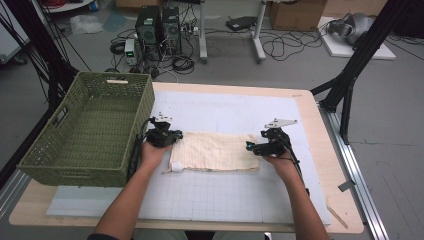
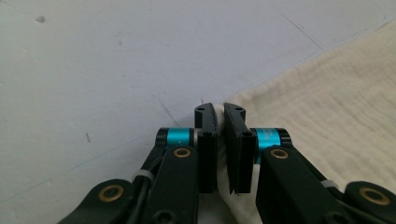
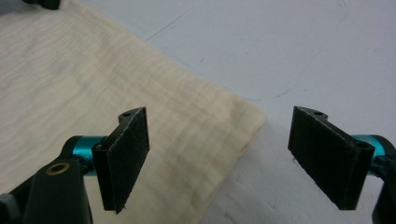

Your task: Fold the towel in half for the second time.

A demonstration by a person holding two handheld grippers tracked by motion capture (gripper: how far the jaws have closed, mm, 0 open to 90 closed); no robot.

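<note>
High view: a green basket sits at the table's left edge, just beside the left gripper and the hand behind it. Otherwise the white mat around the cloth is bare; cables, computer towers and boxes lie on the floor beyond the table, well apart from the work.

The cloth, cream and folded to a flat rectangle, lies mid-mat with its long axis running left to right between the two grippers. A small white tag or roll at its near-left corner is too small to identify.

Left gripper view: the jaws are pressed nearly together on the cloth's left edge, a fold of fabric pinched between them; the gripper covers the corner itself.

Right gripper view: the right gripper has its jaws spread wide, holding nothing. One jaw hangs over the cloth, the other over bare mat, the right corner between them. Whether the tips touch the cloth cannot be told.
</note>
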